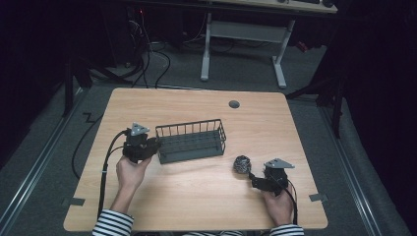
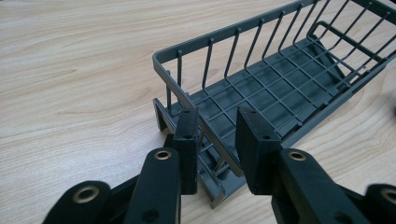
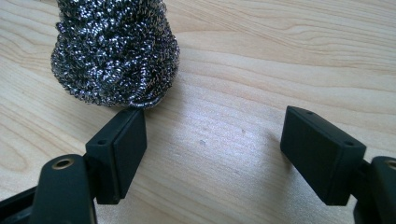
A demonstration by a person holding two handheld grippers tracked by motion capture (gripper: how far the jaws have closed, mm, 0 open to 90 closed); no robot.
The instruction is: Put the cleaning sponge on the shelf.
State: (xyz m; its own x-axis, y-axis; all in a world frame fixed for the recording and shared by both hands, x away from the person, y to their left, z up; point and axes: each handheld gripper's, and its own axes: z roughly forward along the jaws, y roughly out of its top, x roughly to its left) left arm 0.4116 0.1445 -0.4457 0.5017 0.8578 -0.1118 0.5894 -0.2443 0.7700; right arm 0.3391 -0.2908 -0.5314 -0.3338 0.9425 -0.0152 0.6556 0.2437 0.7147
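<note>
The grey wire basket (image 1: 192, 141) lies left of the desk's (image 1: 196, 196) centre, its long axis running across the desk from left to right, the right end tipped slightly away from the person. The left hand-held gripper (image 2: 215, 140) is clamped on the basket's near-left short end, its jaws straddling the rim wall there. The right hand-held gripper (image 3: 212, 140) stands wide open, holding nothing, its left jaw just touching the foot of the steel wool scourer (image 3: 114, 51), which sits right of the basket, well apart from it. Plenty of bare wood lies in front of and behind the basket. The scourer's top is cut off in the right gripper view.
</note>
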